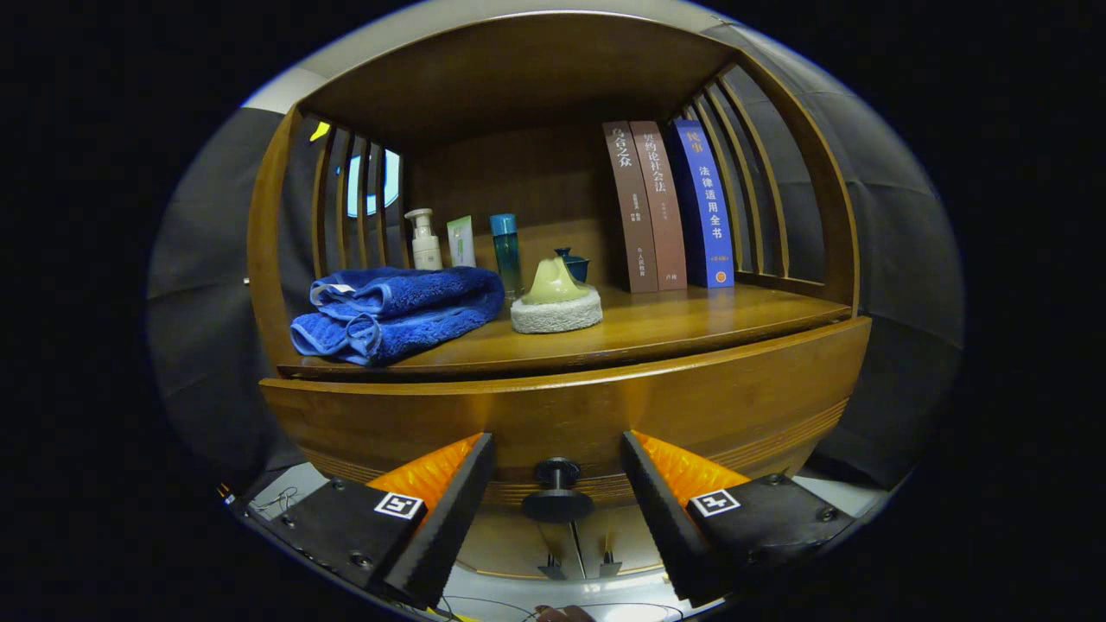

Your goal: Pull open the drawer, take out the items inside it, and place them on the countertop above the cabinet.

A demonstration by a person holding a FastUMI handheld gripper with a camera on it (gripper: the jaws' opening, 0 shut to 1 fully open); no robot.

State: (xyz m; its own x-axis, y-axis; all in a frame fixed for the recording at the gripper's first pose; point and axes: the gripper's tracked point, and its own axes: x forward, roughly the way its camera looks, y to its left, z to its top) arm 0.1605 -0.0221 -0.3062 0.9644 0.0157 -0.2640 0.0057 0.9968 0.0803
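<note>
Drawer [570,415] front sat flush, looked closed. Gripper [557,492] jaws were spread either side of the knob [556,492], not touching. Centre on its stem, pinch squarely, pull straight toward near side. Bench [657,333] above held towel [397,311], books [665,207].

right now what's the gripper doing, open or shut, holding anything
Hand-held gripper: open, holding nothing; the drawer knob sits between its fingers, untouched.
</note>
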